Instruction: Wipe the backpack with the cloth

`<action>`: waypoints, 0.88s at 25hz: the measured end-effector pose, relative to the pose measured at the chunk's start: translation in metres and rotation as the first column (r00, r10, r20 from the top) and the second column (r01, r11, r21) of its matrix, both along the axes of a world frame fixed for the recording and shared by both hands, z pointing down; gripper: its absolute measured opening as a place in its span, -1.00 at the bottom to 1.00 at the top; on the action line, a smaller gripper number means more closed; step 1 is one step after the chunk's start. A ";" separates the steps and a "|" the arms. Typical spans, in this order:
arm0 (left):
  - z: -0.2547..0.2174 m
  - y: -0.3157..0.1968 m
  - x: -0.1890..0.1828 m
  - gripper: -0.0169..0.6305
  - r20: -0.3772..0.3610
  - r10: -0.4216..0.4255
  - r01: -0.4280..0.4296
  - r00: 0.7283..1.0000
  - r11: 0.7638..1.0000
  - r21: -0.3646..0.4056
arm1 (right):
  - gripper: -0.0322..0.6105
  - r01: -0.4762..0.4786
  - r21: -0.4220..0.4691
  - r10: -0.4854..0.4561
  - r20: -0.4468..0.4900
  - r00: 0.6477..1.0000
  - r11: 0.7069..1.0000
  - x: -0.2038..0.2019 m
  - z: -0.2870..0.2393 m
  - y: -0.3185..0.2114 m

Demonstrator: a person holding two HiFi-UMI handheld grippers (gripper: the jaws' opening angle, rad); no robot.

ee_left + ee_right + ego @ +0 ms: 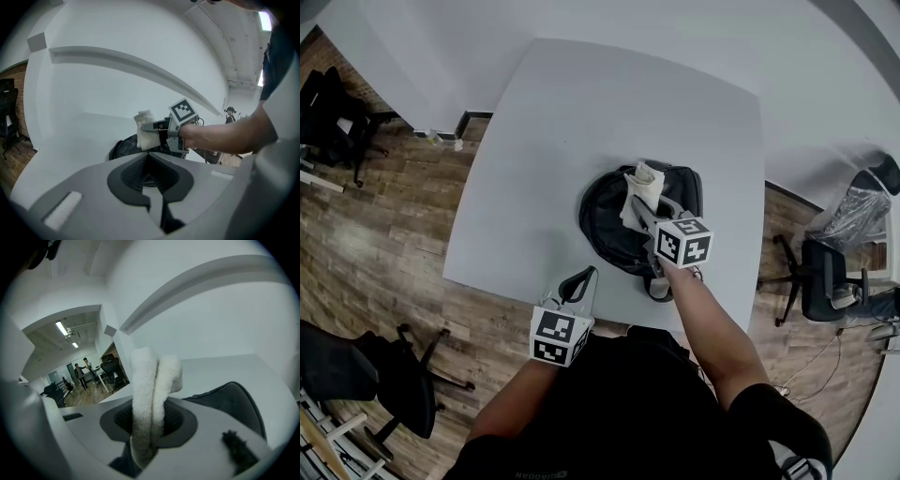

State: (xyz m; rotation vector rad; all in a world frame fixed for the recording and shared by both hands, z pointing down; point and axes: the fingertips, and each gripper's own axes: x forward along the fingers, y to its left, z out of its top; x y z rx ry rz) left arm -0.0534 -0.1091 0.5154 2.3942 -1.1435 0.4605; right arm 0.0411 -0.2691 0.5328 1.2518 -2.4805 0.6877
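A black backpack [614, 220] lies on the white table [581, 122], toward its near right part. My right gripper [639, 208] is shut on a folded white cloth [643, 190] and holds it just over the backpack's top. In the right gripper view the cloth [150, 394] stands up out of the jaws, with the backpack [232, 401] behind it at the right. My left gripper [577, 284] hangs at the table's near edge, left of the backpack, shut and holding nothing. The left gripper view shows the backpack [123, 146], the cloth [145, 127] and the right gripper [151, 126] ahead.
Black office chairs stand on the wood floor at the left [366, 375], far left [333, 112] and right [825, 272]. A white wall runs behind the table. Two people [82, 371] stand far off in the room.
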 end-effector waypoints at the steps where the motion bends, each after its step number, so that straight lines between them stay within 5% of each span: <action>1: 0.000 0.000 0.003 -0.92 0.000 0.006 -0.006 1.000 1.000 0.001 | -0.61 -0.011 0.003 0.011 0.000 1.000 1.000 0.006 -0.001 -0.001; 22: -0.002 0.003 0.046 -0.93 0.005 0.109 -0.109 0.994 0.994 0.009 | -0.61 -0.215 0.081 0.216 0.001 0.976 0.973 0.120 -0.041 -0.007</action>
